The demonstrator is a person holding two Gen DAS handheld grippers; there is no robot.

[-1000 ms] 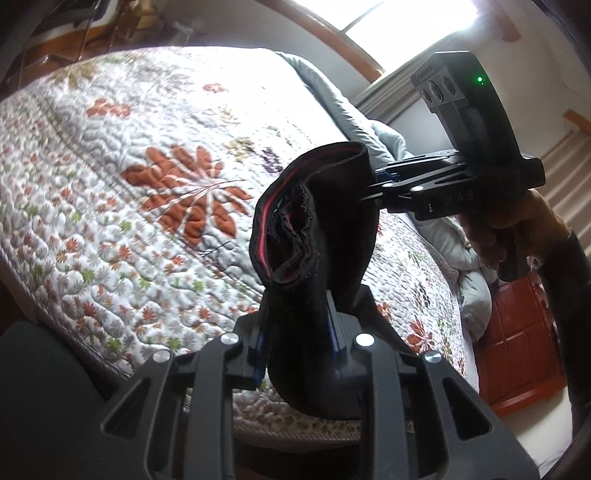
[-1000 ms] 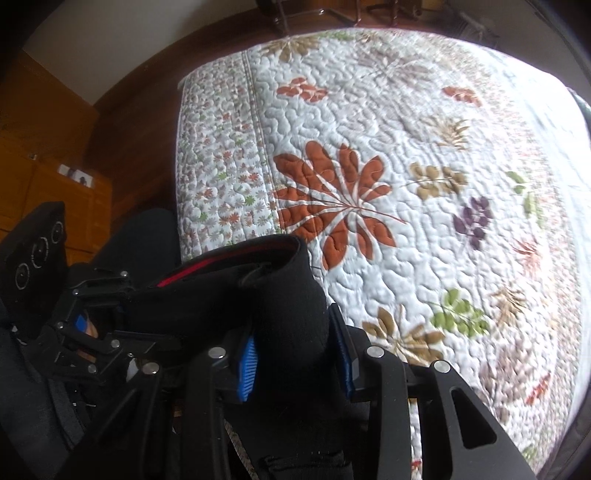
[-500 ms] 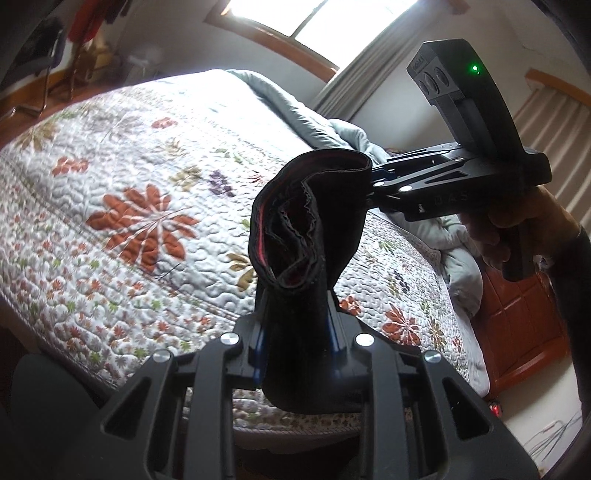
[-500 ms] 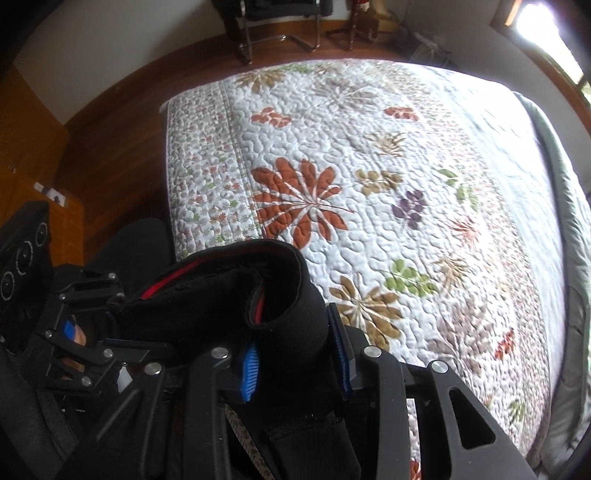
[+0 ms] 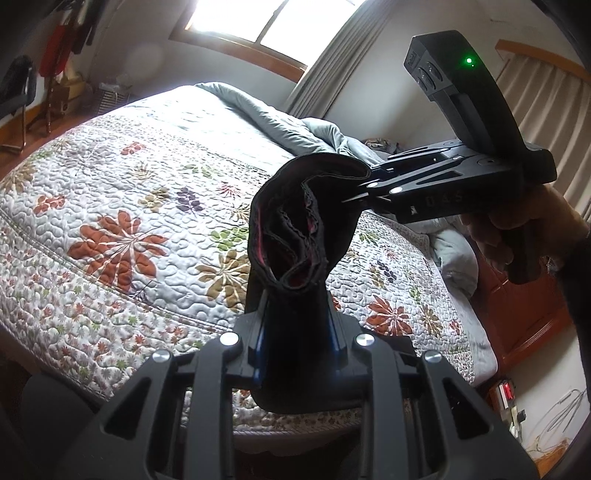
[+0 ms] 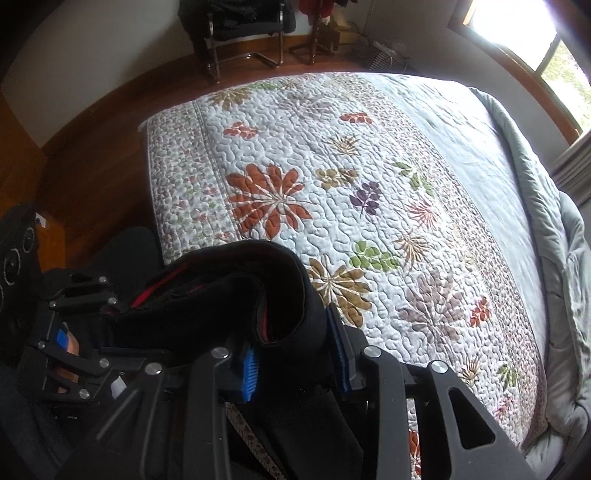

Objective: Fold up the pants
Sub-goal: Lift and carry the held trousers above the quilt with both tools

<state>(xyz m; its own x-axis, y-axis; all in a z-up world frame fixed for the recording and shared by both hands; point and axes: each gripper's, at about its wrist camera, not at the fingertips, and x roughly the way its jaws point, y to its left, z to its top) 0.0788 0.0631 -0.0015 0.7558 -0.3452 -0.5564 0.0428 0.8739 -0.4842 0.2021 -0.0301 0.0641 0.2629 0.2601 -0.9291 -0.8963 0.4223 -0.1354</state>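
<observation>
Pants (image 5: pixel 295 251), black with a red lining showing inside the bunched waistband, hang in the air between the two grippers above the near edge of the bed. Left gripper (image 5: pixel 295 332) sits at six o'clock in its own view, its tongs narrow and clamped on a thick fold of the dark cloth, which rises out of the pads toward twelve o'clock. From three o'clock in that view the right gripper (image 5: pixel 360 190) reaches in, its tips pinching the upper edge of the same bundle; a hand (image 5: pixel 517 236) grips its handle near four o'clock, and a green light glows on its body at about one o'clock.

From the right wrist view the right gripper (image 6: pixel 295 365) shows blue pads pressed on either side of a rolled fold of the pants (image 6: pixel 236 295), so these tongs hold the cloth too, somewhat wider than the left pair. The left gripper (image 6: pixel 85 332) lies at nine o'clock there, its fingertips hidden by fabric.

Beneath the garment spreads a quilt (image 6: pixel 332 184) with orange, green and purple leaf patterns, covering the bed. A grey duvet (image 6: pixel 554 240) is bunched along the quilt's three o'clock side. A window (image 5: pixel 258 26) glows at twelve o'clock in the left view, and a chair (image 6: pixel 243 33) stands on the wooden floor at eleven o'clock in the right view.
</observation>
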